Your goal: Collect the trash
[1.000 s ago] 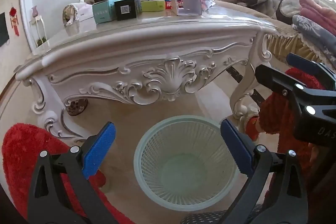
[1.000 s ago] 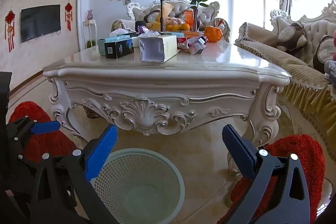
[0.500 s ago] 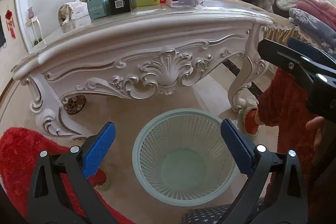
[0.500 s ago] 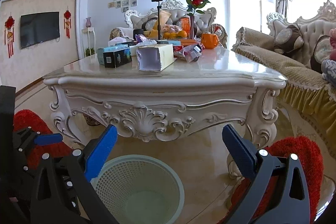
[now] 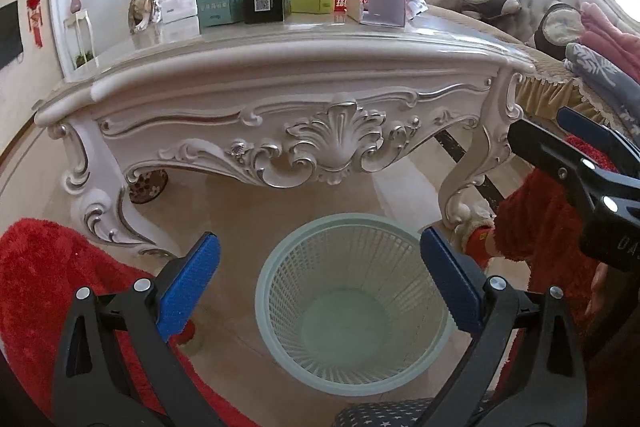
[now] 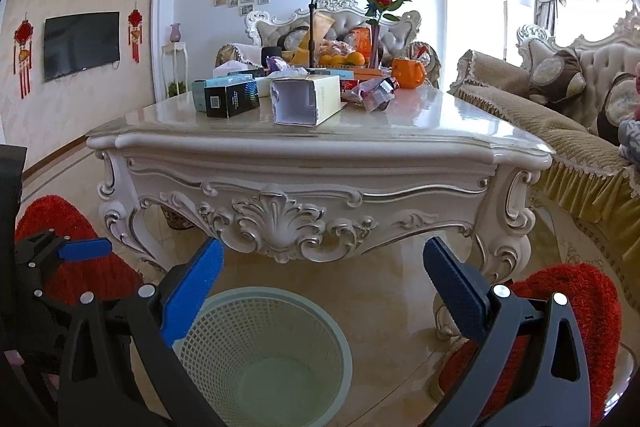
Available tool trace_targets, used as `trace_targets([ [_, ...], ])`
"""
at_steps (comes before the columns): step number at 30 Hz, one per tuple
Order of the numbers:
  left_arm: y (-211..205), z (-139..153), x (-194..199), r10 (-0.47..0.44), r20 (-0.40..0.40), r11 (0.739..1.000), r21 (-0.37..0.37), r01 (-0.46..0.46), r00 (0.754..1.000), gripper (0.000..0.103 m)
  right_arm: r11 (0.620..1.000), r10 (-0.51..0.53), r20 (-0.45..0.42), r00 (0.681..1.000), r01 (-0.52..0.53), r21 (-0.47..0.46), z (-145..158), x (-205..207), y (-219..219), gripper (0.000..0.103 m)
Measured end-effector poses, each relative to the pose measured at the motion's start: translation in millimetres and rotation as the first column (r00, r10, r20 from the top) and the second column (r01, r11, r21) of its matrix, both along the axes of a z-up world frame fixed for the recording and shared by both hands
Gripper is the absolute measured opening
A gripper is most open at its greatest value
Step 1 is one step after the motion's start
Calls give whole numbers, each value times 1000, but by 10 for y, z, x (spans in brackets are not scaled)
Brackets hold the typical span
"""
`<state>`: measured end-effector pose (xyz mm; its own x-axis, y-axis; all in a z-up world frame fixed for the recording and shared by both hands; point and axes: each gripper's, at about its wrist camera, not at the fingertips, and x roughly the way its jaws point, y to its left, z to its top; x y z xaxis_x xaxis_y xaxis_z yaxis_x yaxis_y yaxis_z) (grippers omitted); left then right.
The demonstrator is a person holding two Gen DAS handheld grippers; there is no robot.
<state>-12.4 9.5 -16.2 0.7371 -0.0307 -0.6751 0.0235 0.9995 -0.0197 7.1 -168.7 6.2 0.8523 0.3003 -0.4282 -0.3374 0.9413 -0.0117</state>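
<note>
- Trash, judging by looks, means the empty boxes [image 6: 308,99] and wrappers [image 6: 376,91] on the counter [image 6: 320,143], well beyond your jaws.
- Your left gripper [image 5: 320,283] and right gripper [image 6: 324,287] hold nothing, jaws spread wide.
- Mesh bin [image 5: 352,303] sits below them, probably ready for drops.
- Clutter farther back is hard to sort.

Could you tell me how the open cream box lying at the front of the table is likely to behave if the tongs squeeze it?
The cream box looks hollow, its open end showing bare inside, so it is probably light. Its thin walls would likely buckle under pressure. On the glossy table it may slide when nudged.
</note>
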Motion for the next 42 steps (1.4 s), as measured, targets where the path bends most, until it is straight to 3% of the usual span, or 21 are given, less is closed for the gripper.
trace_targets([
  [12, 96, -28, 16, 34, -12, 999, -33, -34, 999, 97, 1000, 12, -12, 1000, -12, -3, -10, 6, 21, 96],
  [42, 0, -53, 14, 28, -18, 999, 25, -28, 999, 97, 999, 40, -17, 999, -39, 9, -2, -16, 33, 96],
])
